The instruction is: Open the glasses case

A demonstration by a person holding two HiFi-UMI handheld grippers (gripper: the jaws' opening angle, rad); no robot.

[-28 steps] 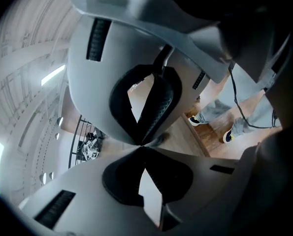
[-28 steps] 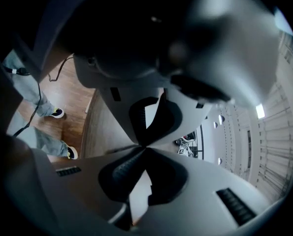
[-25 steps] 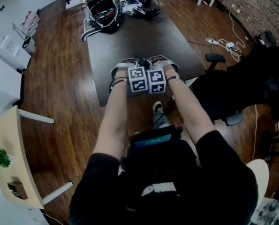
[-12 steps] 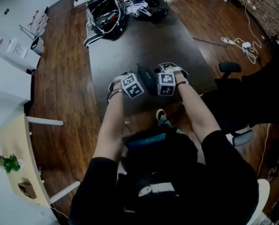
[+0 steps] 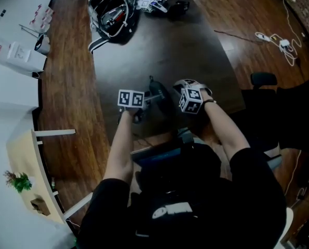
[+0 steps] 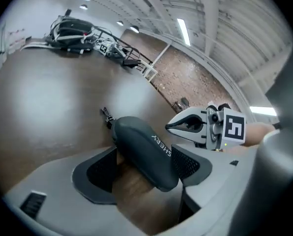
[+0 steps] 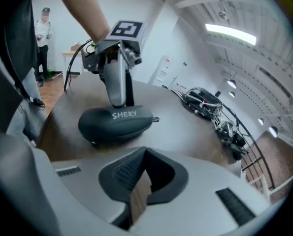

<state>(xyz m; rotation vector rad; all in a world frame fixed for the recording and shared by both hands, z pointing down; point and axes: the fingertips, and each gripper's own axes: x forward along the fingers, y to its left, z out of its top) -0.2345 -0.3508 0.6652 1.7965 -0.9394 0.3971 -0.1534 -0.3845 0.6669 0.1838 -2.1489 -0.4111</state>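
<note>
Checking the left gripper [image 6: 145,168] first: its jaws stand wide apart, having just been opening, and the near end of the glasses case [image 6: 144,149] lies between them. Bare table shows between the case and the left-hand pad [image 6: 99,168], so that side is clear. The other pad [image 6: 189,162] sits right against the case's flank (contact or a hair's gap, cannot tell). Nothing is squeezed; the grip is released.

Right gripper [image 7: 141,173]: jaws clenched together, only a thin sliver of table visible at the seam, nothing held. From the left gripper view its closed tip points at the side of the case, very near it; whether it touches cannot be made out.

Case position: flat on the dark table [image 5: 196,51], near the edge closest to the person, between the two marker cubes in the head view. It is dark grey, rounded and closed, with white lettering "SHERY" on its side. A small zip pull [image 6: 106,116] sticks out at the end farthest from the left gripper.

From the right gripper view, the left gripper stands over the far side of the case, pointing down at it.

Also noted: a black bag with cables [image 5: 112,12] at the far end of the table, well apart from the case.
</note>
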